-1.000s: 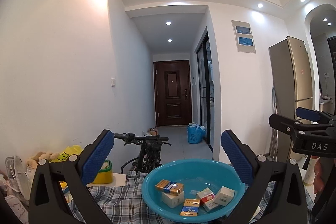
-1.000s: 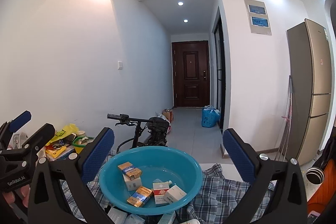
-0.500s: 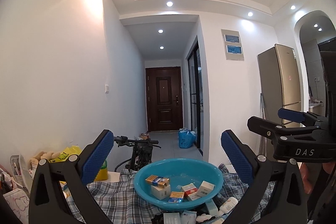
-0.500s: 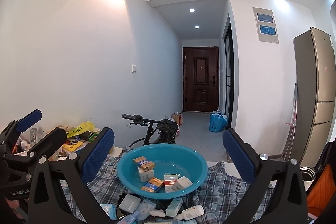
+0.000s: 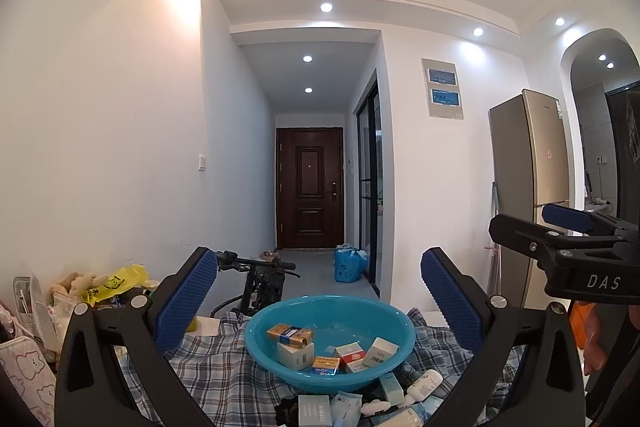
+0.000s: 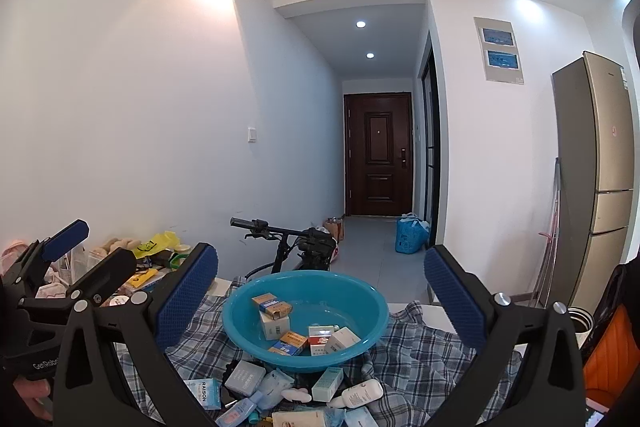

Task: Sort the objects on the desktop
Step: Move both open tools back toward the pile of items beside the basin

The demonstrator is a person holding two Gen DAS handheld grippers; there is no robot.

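I hold my left tool [image 5: 318, 301] and right tool [image 6: 320, 291] above the near side of the surface, both with fingers spread apart and empty. The round turquoise plastic basin [image 6: 248, 331] sits on a blue-and-white checked cloth [image 6: 420, 355], holding small cardboard boxes [image 6: 276, 325]; more small boxes and white bottles [image 6: 360, 393] lie just beside its near rim.

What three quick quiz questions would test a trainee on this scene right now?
1. True or false: the left gripper is shut on a box.
2. What holds the small boxes: A) teal basin, B) yellow bag, C) fridge?
3. What covers the table under the basin?

Key: 1. False; both it and the right gripper are open and empty. 2. A. 3. A plaid cloth.
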